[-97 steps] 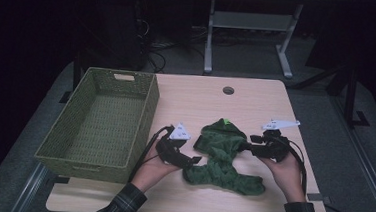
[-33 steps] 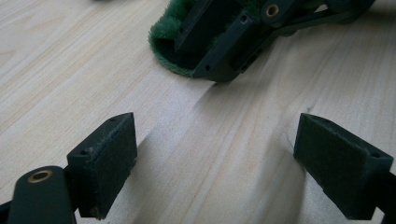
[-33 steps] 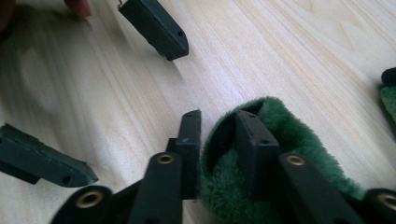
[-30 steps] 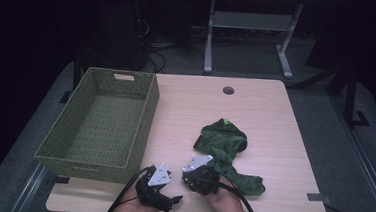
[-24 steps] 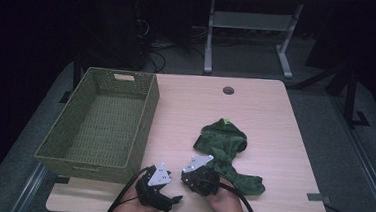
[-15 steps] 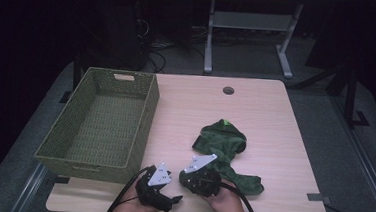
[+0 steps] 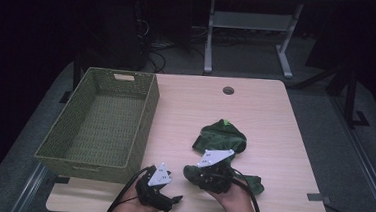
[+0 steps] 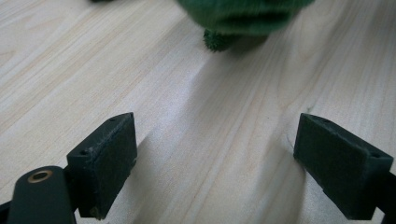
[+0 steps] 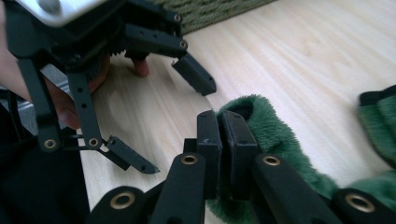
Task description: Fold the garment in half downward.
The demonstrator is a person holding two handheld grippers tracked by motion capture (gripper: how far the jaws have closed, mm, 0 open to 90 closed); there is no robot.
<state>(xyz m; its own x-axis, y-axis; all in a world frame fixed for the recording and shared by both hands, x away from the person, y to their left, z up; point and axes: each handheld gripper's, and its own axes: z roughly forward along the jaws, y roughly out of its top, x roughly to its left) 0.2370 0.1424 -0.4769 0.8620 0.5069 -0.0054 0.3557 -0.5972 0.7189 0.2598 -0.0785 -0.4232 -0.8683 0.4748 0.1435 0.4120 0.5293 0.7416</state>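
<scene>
The green fleece garment [image 7: 222, 141] lies on the table [image 7: 270, 117] right of the basket [image 7: 102, 122], its near end pinched between the pressed-together jaws of the right gripper [image 9: 223, 135]. The left gripper [image 8: 219, 168] rests just left of it, jaws wide apart over bare wood, the cloth's edge just beyond its pads.
</scene>
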